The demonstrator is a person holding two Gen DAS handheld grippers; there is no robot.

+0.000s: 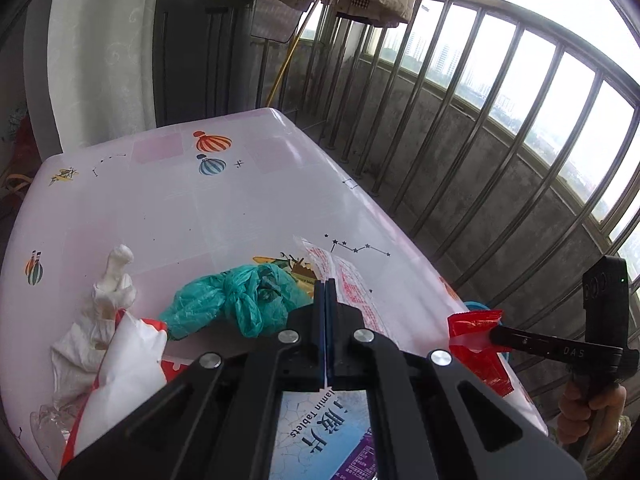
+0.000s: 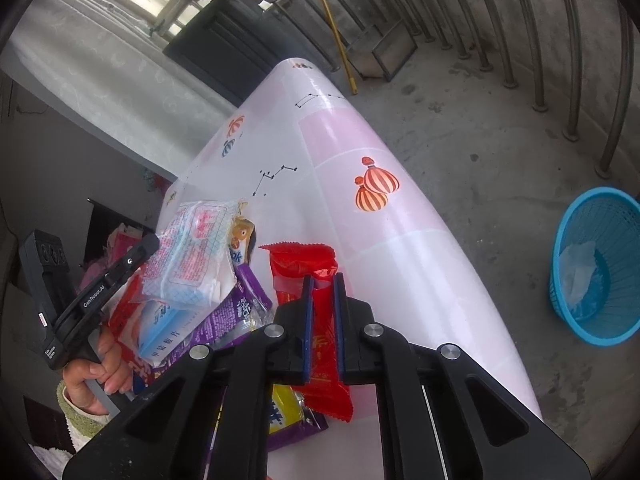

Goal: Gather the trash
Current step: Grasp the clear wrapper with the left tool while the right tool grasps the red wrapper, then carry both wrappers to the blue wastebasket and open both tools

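My left gripper (image 1: 325,285) is shut on a clear plastic wrapper with red print (image 1: 348,280), held above the table; the wrapper shows lifted in the right wrist view (image 2: 192,248). My right gripper (image 2: 322,280) is shut on a red snack wrapper (image 2: 308,264), just above the table's right edge; it also shows in the left wrist view (image 1: 476,340). On the table lie a teal plastic bag (image 1: 236,300), crumpled white tissue (image 1: 108,292), a white and red bag (image 1: 124,364), a blue medicine box (image 1: 320,432) and purple and yellow wrappers (image 2: 240,312).
The table (image 1: 160,208) has a pink and white balloon-print cover. A blue basket (image 2: 596,264) with white trash inside stands on the concrete floor to the right of the table. Metal railing (image 1: 460,92) runs along the balcony. A dark cabinet (image 1: 200,52) stands behind the table.
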